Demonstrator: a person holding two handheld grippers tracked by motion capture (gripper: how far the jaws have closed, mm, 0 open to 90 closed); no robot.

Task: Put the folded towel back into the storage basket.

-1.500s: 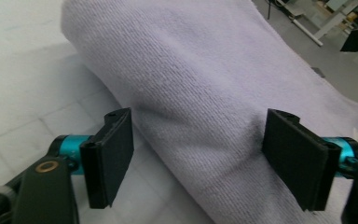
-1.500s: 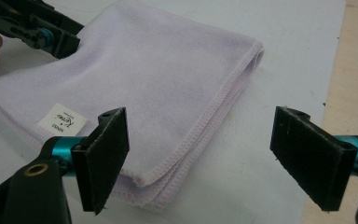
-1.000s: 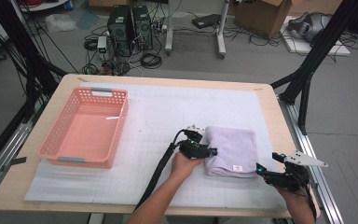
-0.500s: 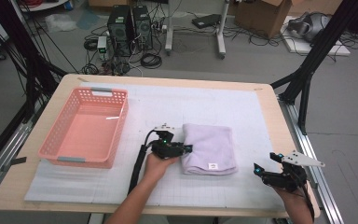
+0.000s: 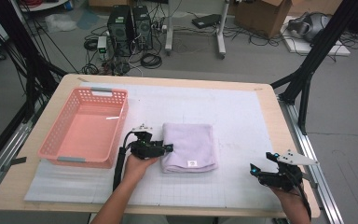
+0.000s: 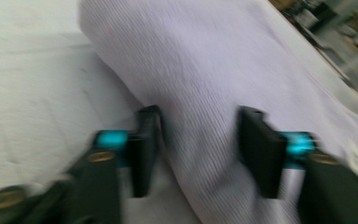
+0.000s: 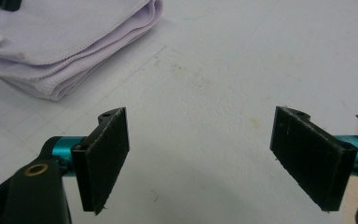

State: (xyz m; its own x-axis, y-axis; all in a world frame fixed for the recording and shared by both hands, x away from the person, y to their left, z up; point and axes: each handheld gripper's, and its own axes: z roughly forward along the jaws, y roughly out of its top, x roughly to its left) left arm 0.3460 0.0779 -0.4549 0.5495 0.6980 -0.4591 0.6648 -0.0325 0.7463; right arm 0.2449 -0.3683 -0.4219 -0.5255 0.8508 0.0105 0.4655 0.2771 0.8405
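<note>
White mat: one towel, one basket

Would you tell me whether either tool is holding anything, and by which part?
Nothing is held: the left tool straddles the folded towel's left edge, jaws just opened; the right tool is open.

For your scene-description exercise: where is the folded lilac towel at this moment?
In the high view, the folded lilac towel lies on the white mat, right of the pink basket, with the left gripper at its left edge.

I see the towel mid-mat, the basket to its left, my left gripper between them, my right gripper far right.
</note>
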